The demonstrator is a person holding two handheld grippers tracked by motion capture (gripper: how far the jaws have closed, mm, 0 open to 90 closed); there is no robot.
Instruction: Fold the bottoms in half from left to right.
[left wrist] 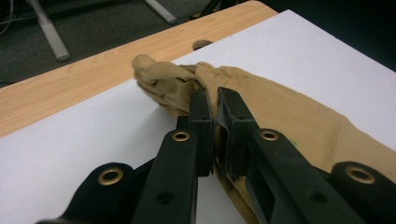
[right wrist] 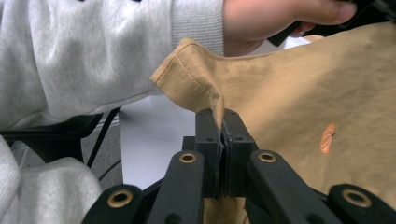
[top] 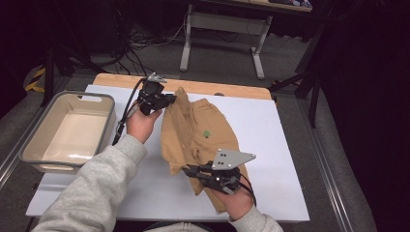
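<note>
High view: tan shorts (top: 200, 137) on white table cover (top: 270, 145), grey bin (top: 67, 133) at left, looks empty. Left gripper (top: 164, 100) clamped on far end of shorts, right gripper (top: 193, 171) clamped on near end.

Left gripper view: jaws pinching bunched fabric.

Right gripper view: jaws pinching stitched hem.

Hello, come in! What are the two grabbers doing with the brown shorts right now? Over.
Left gripper shut on shorts, far end. Right gripper shut on near hem. Shorts partly lifted off white sheet. Nothing in the way; bin off to the left.

Garment (top: 200, 133) lies mid-table (top: 270, 145); bin (top: 34, 145) stands left of it, at the table's edge.
</note>
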